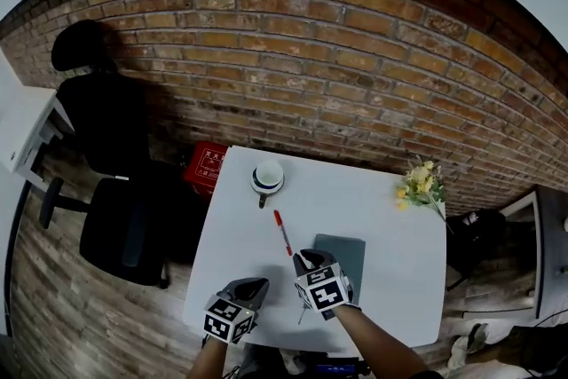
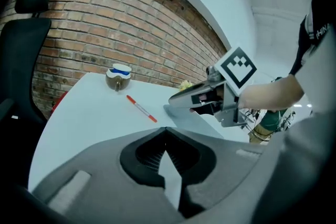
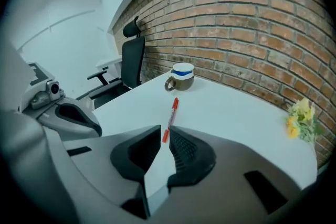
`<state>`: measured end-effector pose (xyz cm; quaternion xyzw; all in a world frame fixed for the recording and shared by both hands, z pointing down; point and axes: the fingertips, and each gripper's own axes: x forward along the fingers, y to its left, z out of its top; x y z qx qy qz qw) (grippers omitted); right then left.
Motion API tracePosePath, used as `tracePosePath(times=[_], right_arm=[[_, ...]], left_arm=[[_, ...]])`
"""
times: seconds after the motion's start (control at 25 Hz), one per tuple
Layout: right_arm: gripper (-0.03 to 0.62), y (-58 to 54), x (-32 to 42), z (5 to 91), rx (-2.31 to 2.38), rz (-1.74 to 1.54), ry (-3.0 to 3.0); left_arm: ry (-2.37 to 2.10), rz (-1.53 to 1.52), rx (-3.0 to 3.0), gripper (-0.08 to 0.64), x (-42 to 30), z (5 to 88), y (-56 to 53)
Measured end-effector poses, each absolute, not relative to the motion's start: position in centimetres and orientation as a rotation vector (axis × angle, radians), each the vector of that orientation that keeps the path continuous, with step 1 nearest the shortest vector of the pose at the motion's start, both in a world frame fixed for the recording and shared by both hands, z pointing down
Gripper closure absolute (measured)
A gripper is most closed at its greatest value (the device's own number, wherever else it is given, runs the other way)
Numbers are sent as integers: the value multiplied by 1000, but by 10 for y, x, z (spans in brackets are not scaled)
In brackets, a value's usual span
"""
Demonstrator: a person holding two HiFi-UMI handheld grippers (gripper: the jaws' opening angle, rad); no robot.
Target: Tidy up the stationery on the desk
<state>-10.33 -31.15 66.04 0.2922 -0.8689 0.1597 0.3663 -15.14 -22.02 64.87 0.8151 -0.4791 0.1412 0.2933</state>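
A red pen (image 1: 282, 232) lies in the middle of the white table (image 1: 373, 200), pointing toward a mug (image 1: 266, 177) at the far edge. A grey notebook (image 1: 348, 251) lies flat to the right of the pen. My right gripper (image 1: 306, 257) hovers at the notebook's left edge, just behind the pen's near end. In the right gripper view its jaws (image 3: 165, 131) stand a narrow gap apart with nothing between them, and the pen (image 3: 172, 113) shows just beyond. My left gripper (image 1: 257, 283) is shut and empty near the table's front edge.
Yellow flowers (image 1: 421, 185) lie at the table's far right corner. A black office chair (image 1: 115, 191) and a red box (image 1: 206, 166) stand on the floor to the left. A brick wall runs behind the table.
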Motion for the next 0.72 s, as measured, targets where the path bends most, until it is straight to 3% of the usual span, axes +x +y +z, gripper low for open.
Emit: tracePosePath(times=[0.4,0.72], right_arm=[[505,-338,-140,723,773,458,-2089],[544,-340,-141,733,792,461,-2054]], left_arm=[[-1236,375,2107,549,-189,686,-213],[-1229,381,2100,549,-191,692,-211]])
